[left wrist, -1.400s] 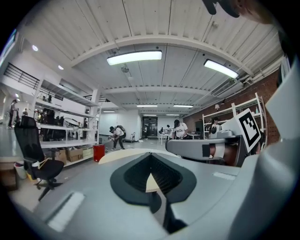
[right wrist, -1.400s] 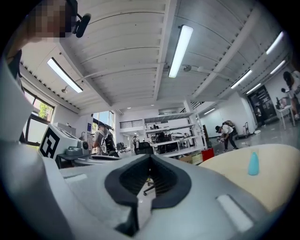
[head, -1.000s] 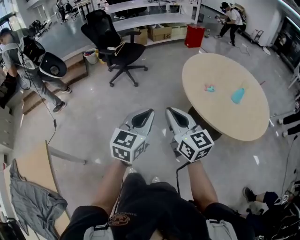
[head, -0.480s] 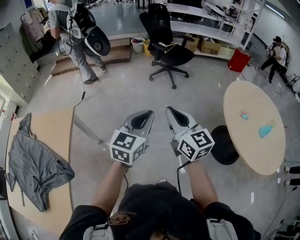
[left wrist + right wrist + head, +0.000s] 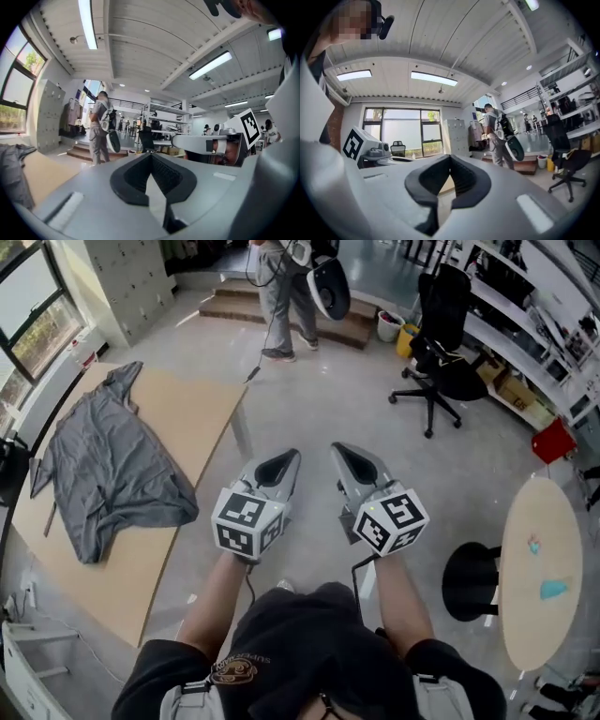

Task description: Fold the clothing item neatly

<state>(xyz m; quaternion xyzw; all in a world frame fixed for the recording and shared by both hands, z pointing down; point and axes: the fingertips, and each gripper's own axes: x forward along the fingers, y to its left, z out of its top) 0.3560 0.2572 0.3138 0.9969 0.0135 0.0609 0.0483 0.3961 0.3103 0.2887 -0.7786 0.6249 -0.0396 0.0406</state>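
On flat wood tabletop [image 5: 192,418]: crumpled soft gray shirt [image 5: 108,470].

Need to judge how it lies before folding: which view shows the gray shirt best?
The head view: the whole gray shirt lies rumpled on the tan table. The left gripper view catches only its edge at far left; the right gripper view shows none.

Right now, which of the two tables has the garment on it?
The rectangular table at the left: the grey shirt lies on it. The round table at the right holds only a teal object and a pinkish one.
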